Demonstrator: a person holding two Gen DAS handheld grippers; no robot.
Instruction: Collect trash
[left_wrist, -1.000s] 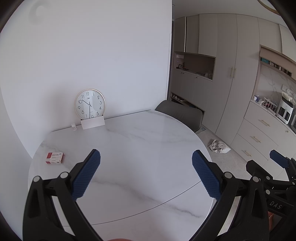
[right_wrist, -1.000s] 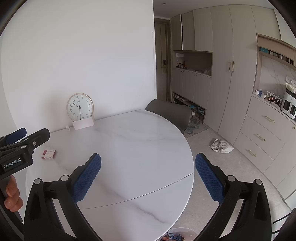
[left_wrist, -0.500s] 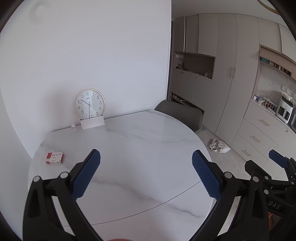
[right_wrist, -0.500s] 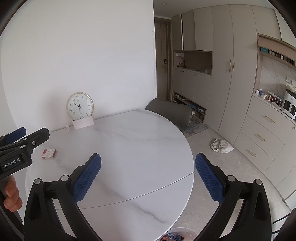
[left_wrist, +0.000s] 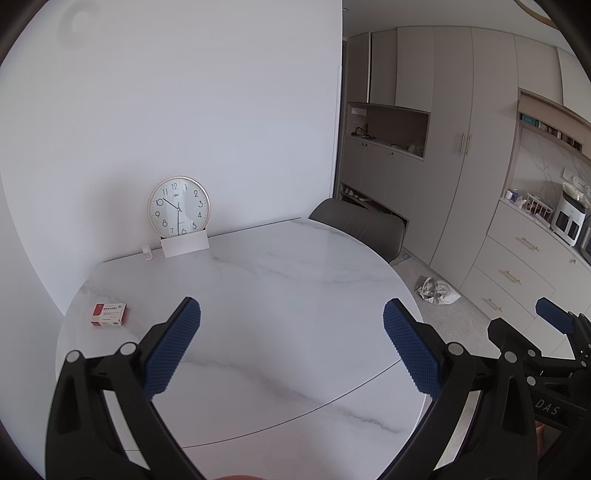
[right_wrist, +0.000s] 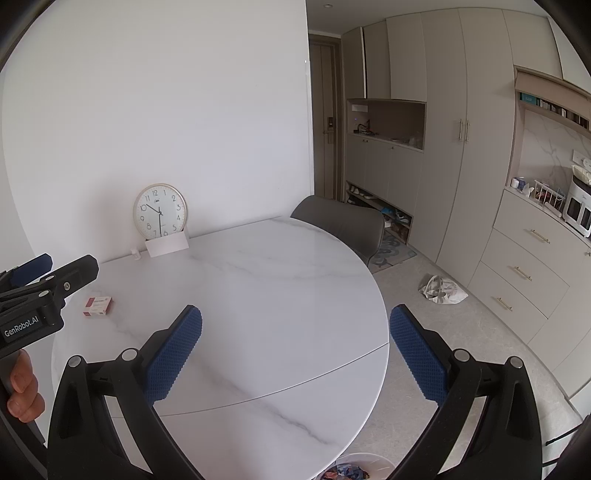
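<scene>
Both claws gaping over the counter, nothing in either one

Going left to right: a small red-and-white carton (left_wrist: 108, 314) lies flat near the left edge of the marble counter (left_wrist: 280, 288), well apart from my left claw (left_wrist: 291, 347), which is spread wide and empty. I'd guess it's light, stiff cardboard that crushes if squeezed hard, so take it across the short sides. My right claw (right_wrist: 295, 350) is just as wide and empty. Off on the floor by the drawers sits a crumpled bag (right_wrist: 442, 290): soft, floppy, probably light, so pinch a bunched fold or the handle. A bin (right_wrist: 351, 469) with colourful scraps peeks out under the counter's near edge. Can't tell if the carton is even trash.
</scene>
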